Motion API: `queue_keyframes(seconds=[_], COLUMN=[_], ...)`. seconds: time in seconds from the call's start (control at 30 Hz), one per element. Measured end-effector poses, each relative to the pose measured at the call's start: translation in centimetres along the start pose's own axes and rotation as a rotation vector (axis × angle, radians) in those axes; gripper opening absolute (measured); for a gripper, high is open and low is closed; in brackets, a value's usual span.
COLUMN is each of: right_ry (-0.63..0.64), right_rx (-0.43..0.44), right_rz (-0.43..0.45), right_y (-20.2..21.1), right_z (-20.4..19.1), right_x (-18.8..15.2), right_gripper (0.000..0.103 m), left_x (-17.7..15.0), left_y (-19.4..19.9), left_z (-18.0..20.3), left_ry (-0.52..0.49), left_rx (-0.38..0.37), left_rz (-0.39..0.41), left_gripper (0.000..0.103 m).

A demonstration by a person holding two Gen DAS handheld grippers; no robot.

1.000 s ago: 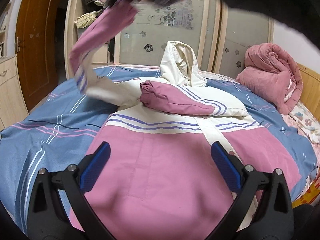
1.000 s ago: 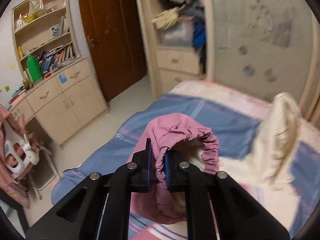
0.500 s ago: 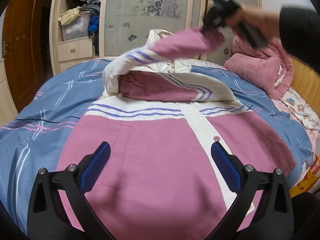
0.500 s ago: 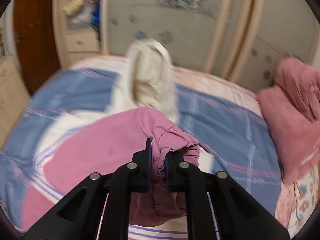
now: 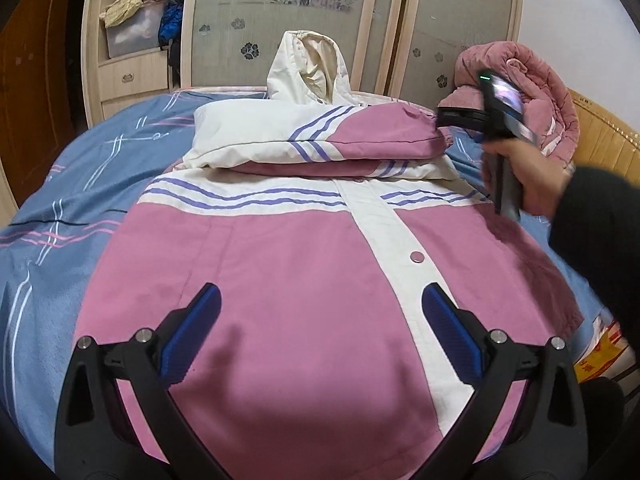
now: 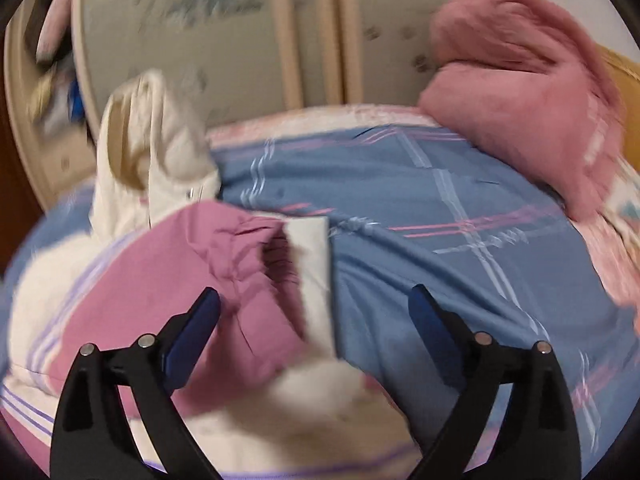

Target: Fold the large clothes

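**Sleeve down across jacket, both grippers spread**

Jacket (image 5: 280, 272), pink w/ white band and purple stripes, lies front-up on the bed (image 5: 60, 208), hood (image 5: 308, 68) at the far end, propped up toward the wardrobe (image 5: 288, 12).

Left gripper (image 5: 318, 320): jaws wide apart, nothing between the pads. It hangs over the near, lower part of the jacket; pink front panel fills the gap between the fingers, white snap placket runs just inside the right-hand finger. Whether the fingertips touch the cloth, can't tell.

Right gripper (image 6: 314, 316): jaws have just been opening and now stand wide, pads off the cloth. Sleeve (image 6: 180, 280) lies ahead and to the left side of the gripper; its gathered pink cuff (image 6: 256, 236) sits just beyond the left-hand finger, white strip beside it runs down through the gap. Blue sheet under the right-hand finger. View is motion-blurred.

From the left wrist view the sleeve (image 5: 320, 136) lies folded crosswise over the chest, below the hood, and the right gripper (image 5: 460, 118) sits at its cuff end, held in a hand (image 5: 520, 176) w/ dark sleeve. Rolled pink quilt (image 5: 532, 92) is beyond that gripper, far right of the bed.
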State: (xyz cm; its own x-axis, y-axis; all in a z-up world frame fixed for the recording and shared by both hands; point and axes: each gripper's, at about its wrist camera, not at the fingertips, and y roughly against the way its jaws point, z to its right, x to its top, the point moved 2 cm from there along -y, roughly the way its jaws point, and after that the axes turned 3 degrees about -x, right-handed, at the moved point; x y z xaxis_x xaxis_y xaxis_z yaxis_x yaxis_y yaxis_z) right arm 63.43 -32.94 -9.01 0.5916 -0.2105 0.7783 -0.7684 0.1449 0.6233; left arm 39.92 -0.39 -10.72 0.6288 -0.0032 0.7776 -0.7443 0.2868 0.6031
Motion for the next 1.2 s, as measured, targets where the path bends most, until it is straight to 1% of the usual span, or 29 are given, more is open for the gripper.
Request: queue_keyframes(seconds=[0.03,0.07,0.1,0.13,0.17,0.2,0.27,0.3,0.33,0.37,0.4,0.5,0.57,0.63,0.73,0.77,0.87,0.97,1.07,1.2], right_ry=[-0.023,-0.030,-0.035,-0.033,-0.021,0.002,0.066,0.109,0.138,0.175,0.202,0.260,0.265,0.280,0.265,0.258,0.233,0.203,0.189,0.187], right_rx=[0.055,0.093,0.151,0.191,0.233,0.252,0.274,0.272,0.261,0.243,0.223,0.172,0.175,0.170,0.182,0.185,0.190,0.195,0.194,0.204], right_rz=[0.035,0.051,0.077,0.107,0.150,0.174,0.230,0.259,0.280,0.319,0.340,0.377,0.380,0.350,0.312,0.300,0.304,0.299,0.308,0.322], right_y=[2.2,3.7,6.3,8.9,12.3,14.5,19.0,21.5,23.1,25.0,26.0,27.7,27.9,27.4,26.5,26.3,26.8,27.0,27.6,28.5], right_z=[0.6,0.9,1.2,1.3,1.3,1.1,0.5,0.0,-0.2,-0.5,-0.6,-0.8,-0.5,-0.4,-0.1,0.2,0.8,1.5,2.3,2.7], right_x=[-0.7,-1.3,-2.3,-3.3,-5.0,-6.1,-8.7,-10.5,-11.8,-13.6,-14.8,-18.2,-19.4,-20.0,-20.3,-20.2,-20.5,-20.5,-20.4,-20.3], right_gripper=[0.095,0.095,0.096,0.099,0.102,0.102,0.102,0.102,0.102,0.102,0.102,0.102,0.102,0.102,0.102,0.102,0.102,0.102,0.102,0.102], left_x=[0.0,0.1,0.2,0.2,0.3,0.3,0.2,0.1,-0.1,-0.3,-0.5,-0.7,-1.0,-1.3,-1.8,-1.9,-1.9,-2.0,-2.0,-1.8], left_y=[0.1,0.2,0.3,0.6,1.2,1.6,3.0,3.8,4.8,5.4,6.3,8.1,8.9,9.5,10.0,9.9,9.1,8.7,8.5,8.5], left_z=[-0.2,-0.3,-0.5,-0.7,-1.1,-1.3,-1.7,-1.9,-2.0,-2.1,-2.1,-1.8,-1.5,-1.4,-1.3,-1.3,-0.9,-0.1,0.2,0.6], left_ry=[0.009,0.017,0.025,0.033,0.045,0.053,0.069,0.074,0.080,0.082,0.078,0.053,0.041,0.032,0.026,0.027,0.019,-0.017,-0.015,-0.018], left_rx=[-0.006,-0.006,0.000,0.007,0.019,0.028,0.046,0.056,0.071,0.083,0.103,0.144,0.177,0.203,0.254,0.256,0.248,0.253,0.236,0.233], left_rz=[-0.001,0.000,0.004,0.012,0.027,0.039,0.071,0.089,0.114,0.130,0.156,0.207,0.240,0.262,0.321,0.322,0.301,0.287,0.276,0.266], left_gripper=[0.101,0.101,0.101,0.101,0.101,0.101,0.101,0.101,0.101,0.101,0.101,0.101,0.101,0.101,0.101,0.101,0.101,0.101,0.101,0.101])
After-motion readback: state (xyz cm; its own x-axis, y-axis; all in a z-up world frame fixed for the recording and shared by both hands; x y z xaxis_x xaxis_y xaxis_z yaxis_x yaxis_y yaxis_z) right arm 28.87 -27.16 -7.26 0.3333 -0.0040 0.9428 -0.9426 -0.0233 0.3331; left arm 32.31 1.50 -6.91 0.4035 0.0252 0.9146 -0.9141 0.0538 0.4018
